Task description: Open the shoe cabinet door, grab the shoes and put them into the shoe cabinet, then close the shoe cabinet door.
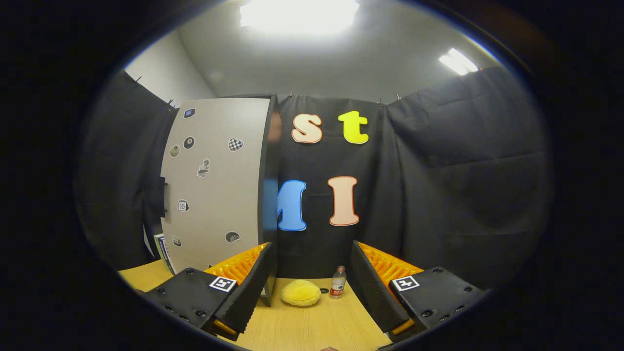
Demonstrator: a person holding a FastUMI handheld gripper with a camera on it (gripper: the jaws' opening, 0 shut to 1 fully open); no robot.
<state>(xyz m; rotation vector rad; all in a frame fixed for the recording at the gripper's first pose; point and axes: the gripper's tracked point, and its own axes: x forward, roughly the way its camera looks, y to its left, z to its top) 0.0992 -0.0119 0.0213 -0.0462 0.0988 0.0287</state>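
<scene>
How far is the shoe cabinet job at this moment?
Early stage, it seems. The cabinet door stands swung open, so opening looks done. The gripper is open and holds nothing; its fingers point toward a yellow fluffy item, possibly the shoe, lying on the table beside a small bottle. Left: grab it, place it inside, close the door.

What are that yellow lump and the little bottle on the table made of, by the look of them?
The yellow lump, lying beyond the open gripper, looks like soft plush or fleece: fuzzy, matte, rounded. The bottle beside it seems clear plastic, with a pale cap and a red label. The table looks like light wood-grain laminate.
</scene>
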